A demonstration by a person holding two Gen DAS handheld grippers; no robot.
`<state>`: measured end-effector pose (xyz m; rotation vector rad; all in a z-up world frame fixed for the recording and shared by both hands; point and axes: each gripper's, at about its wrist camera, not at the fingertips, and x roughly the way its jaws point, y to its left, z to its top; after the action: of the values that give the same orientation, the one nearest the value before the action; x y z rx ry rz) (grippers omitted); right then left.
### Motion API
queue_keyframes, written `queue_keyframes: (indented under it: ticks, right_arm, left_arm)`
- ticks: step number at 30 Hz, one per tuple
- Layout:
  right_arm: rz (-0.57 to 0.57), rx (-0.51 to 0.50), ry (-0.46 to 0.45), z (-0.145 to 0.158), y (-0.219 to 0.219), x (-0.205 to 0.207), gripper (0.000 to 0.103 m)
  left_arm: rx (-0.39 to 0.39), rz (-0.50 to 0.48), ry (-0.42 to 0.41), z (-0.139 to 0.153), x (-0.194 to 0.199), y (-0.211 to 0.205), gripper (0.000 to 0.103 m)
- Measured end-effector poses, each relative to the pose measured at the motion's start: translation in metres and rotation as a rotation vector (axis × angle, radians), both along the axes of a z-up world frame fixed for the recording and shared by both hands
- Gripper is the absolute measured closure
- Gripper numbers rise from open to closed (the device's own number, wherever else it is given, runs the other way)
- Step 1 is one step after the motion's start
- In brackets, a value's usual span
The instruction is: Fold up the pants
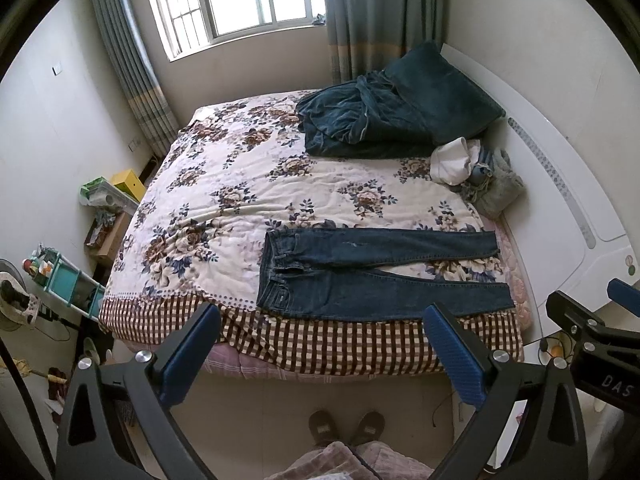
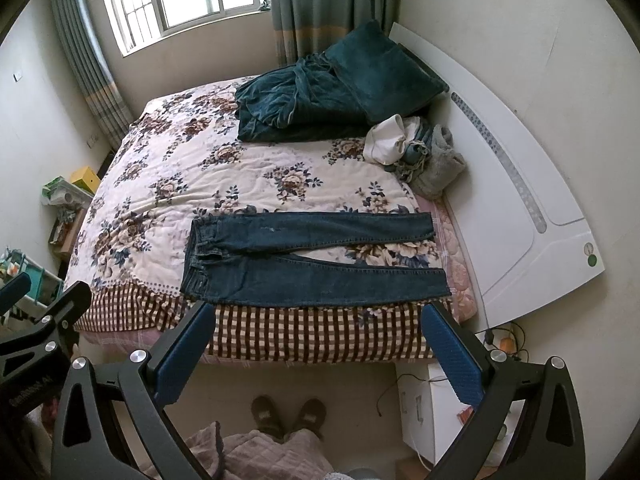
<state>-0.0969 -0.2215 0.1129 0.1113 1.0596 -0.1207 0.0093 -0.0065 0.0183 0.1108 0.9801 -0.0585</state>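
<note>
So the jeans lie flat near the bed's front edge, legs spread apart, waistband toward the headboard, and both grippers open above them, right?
Not quite: the jeans' waistband points away from the headboard; the leg cuffs lie toward it, as the right wrist view shows. The rest holds: left gripper and right gripper are open.

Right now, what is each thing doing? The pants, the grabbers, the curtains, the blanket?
Dark blue denim pants: flat on the bed, unfolded, legs apart.
Left gripper: jaws open, holding nothing.
Right gripper: jaws open, holding nothing.
Grey-green striped curtains: drawn aside, window uncovered.
Dark teal velvety blanket: crumpled in a heap.
Small clothes pile: bunched, not folded.
</note>
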Motion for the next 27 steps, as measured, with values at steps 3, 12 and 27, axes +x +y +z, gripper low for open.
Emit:
queue_keyframes:
  ticks: [3, 12, 27]
  right_arm:
    - [-0.001, 0.001, -0.001, 0.0000, -0.0004, -0.0006, 0.000]
    - [-0.001, 0.008, -0.006, 0.0025, -0.0028, -0.0030, 0.000]
    - [-0.003, 0.010, -0.011, 0.0087, -0.0059, -0.0033, 0.000]
  left_arm:
    - [0.001, 0.000, 0.004, 0.0022, 0.0009, -0.0006, 0.000]
    - [0.003, -0.001, -0.003, 0.0046, 0.0019, -0.0002, 0.000]
    - [0.003, -0.001, -0.012, 0.0040, -0.0022, -0.0002, 0.000]
